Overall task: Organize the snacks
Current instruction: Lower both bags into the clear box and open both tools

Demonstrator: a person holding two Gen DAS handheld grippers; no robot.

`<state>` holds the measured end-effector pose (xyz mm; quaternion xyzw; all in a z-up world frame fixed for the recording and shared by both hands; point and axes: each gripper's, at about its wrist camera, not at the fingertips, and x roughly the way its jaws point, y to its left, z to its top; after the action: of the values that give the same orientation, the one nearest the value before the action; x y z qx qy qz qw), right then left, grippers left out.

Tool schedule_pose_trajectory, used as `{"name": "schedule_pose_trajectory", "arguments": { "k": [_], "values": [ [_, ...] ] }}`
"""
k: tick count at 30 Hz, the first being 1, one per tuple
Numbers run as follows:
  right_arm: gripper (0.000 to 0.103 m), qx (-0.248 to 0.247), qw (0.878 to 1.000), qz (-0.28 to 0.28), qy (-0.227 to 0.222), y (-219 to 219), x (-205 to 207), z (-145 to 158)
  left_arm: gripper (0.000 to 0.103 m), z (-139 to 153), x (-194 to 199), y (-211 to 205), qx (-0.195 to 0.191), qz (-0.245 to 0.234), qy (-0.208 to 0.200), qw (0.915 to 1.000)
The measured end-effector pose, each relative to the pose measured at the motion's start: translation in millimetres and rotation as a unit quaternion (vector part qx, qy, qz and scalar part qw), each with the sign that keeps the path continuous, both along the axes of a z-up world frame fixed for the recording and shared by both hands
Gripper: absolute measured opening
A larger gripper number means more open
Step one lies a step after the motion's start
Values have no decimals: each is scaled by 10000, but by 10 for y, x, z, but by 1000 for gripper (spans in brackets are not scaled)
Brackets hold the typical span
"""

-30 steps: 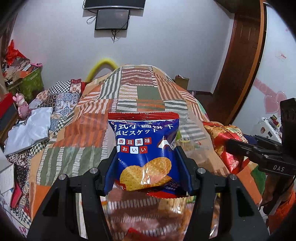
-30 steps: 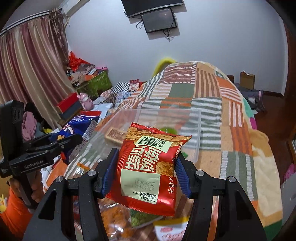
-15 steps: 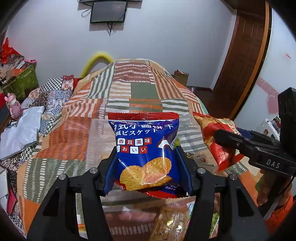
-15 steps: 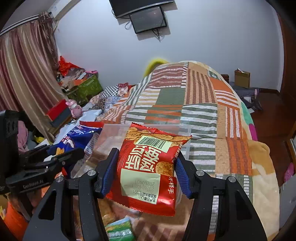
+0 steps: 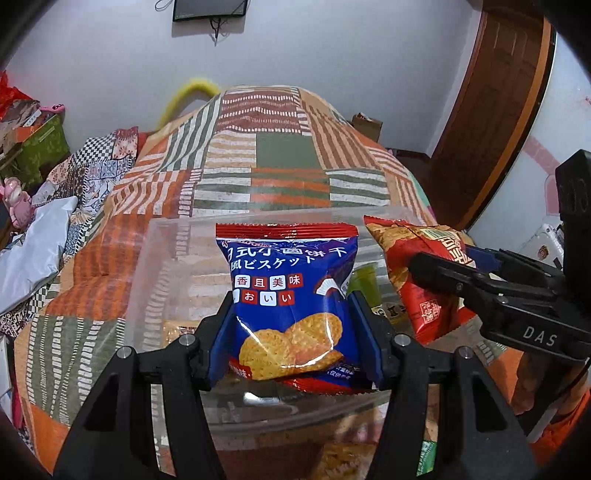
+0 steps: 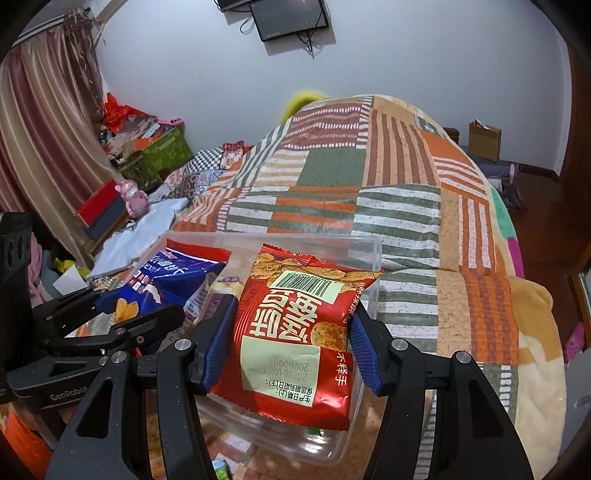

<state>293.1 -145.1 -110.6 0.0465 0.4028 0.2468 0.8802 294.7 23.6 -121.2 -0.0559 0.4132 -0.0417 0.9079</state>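
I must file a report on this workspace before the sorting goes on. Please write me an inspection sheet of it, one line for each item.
Surface: patchwork blanket on a bed.
Job's things: blue biscuit packet and red snack packet, both held over the clear plastic box; other packets lie in the box.
Clutter: green box, pink toy, grey cloth, brown carton.
Grippers: left gripper shut on the blue biscuit packet; right gripper shut on the red snack packet.
Cables: wires hang below the wall screen.
Surroundings: curtain, wooden door.
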Motion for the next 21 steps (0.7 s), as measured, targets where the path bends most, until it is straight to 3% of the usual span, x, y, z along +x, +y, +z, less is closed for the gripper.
{"name": "schedule_pose_trajectory", "arguments": {
  "k": [12,21],
  "values": [
    [57,-222,9997,69,19,34,4,-81,59,-34,90,-144,222,-181,21,9996],
    [59,-137,9999,69,30,-50,-62,0,70,78,-13,-151,196,-157,-57,9997]
  ]
}}
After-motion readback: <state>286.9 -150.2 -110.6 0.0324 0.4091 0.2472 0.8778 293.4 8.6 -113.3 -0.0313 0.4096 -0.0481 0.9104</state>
